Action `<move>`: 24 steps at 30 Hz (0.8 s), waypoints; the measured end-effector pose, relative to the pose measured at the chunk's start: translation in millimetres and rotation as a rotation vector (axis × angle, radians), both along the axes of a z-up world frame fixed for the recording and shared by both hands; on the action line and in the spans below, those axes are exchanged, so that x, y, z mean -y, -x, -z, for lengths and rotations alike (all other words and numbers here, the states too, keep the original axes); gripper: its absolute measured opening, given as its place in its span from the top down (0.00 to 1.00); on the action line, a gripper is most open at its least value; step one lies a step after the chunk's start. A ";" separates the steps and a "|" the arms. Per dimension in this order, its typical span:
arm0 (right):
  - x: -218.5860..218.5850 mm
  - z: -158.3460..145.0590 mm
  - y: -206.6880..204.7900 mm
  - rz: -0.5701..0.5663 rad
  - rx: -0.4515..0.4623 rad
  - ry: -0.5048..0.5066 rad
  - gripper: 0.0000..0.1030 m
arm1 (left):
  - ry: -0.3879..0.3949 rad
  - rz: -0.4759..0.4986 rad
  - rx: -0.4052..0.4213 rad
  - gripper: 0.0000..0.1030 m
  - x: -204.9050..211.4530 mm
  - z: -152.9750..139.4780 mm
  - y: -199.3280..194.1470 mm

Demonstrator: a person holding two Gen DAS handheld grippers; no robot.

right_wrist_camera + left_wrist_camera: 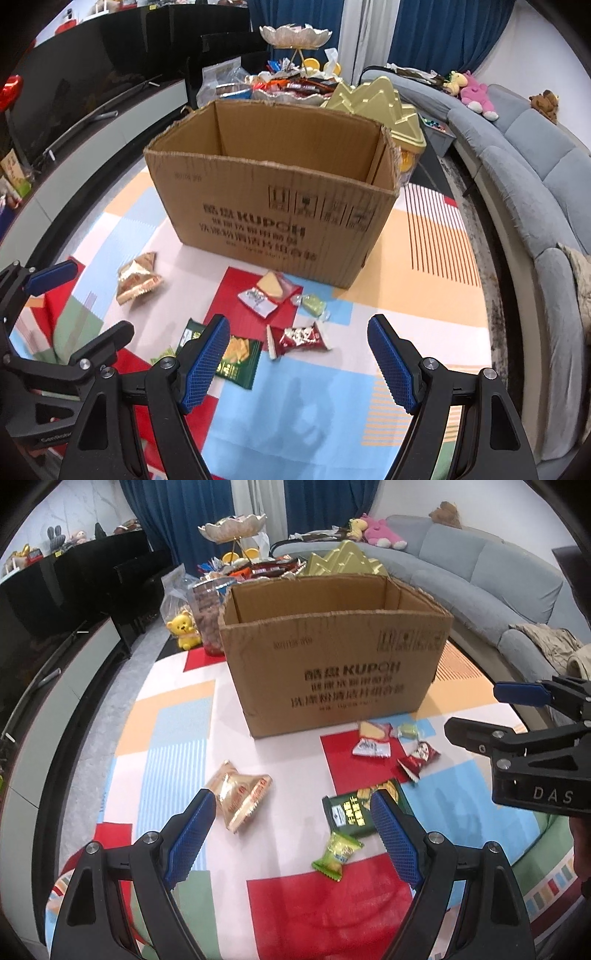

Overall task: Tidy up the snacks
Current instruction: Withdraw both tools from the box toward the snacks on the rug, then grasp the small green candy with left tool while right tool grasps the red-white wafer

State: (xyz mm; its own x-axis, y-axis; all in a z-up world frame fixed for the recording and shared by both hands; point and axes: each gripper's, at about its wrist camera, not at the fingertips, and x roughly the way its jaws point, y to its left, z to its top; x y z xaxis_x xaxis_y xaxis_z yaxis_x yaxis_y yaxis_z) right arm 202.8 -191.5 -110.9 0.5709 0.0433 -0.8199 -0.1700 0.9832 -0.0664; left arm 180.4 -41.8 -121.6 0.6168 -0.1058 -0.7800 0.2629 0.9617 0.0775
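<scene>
An open cardboard box (332, 664) (273, 206) stands on a patterned tablecloth. In front of it lie loose snacks: a gold packet (242, 799) (136, 282), a dark green packet (354, 810) (236, 360), a light green candy (338, 854), a red packet (419, 758) (299, 338), a red-and-white packet (373, 740) (267, 293) and a pale green candy (408, 731) (314, 304). My left gripper (293, 834) is open and empty above the snacks. My right gripper (299, 363) is open and empty, and also shows at the right of the left wrist view (476, 712).
Behind the box are a gold tin (380, 107), a tiered dish with more snacks (295, 40), a jar (207, 620) and a yellow bear toy (183, 629). A grey sofa (535, 177) curves along the right, a dark TV unit (74, 587) on the left.
</scene>
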 end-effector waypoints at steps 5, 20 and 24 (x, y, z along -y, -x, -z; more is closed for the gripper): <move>0.8 11.2 1.2 -0.008 -0.014 0.003 0.25 | -0.001 0.012 -0.016 0.17 3.4 12.8 6.4; 1.2 48.5 -4.3 -0.062 -0.046 0.018 0.25 | -0.063 0.060 -0.070 0.21 13.6 53.1 6.2; 0.6 59.8 -9.8 -0.068 -0.080 0.027 0.25 | -0.077 0.067 -0.115 0.25 15.6 63.9 2.0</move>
State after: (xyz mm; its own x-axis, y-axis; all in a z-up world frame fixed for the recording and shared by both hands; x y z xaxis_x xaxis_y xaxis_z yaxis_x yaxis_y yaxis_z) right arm 212.6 -192.1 -170.7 0.4997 0.0571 -0.8643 -0.2423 0.9672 -0.0763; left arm 178.4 -57.4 -185.5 0.5163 -0.0809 -0.8526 0.3375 0.9342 0.1157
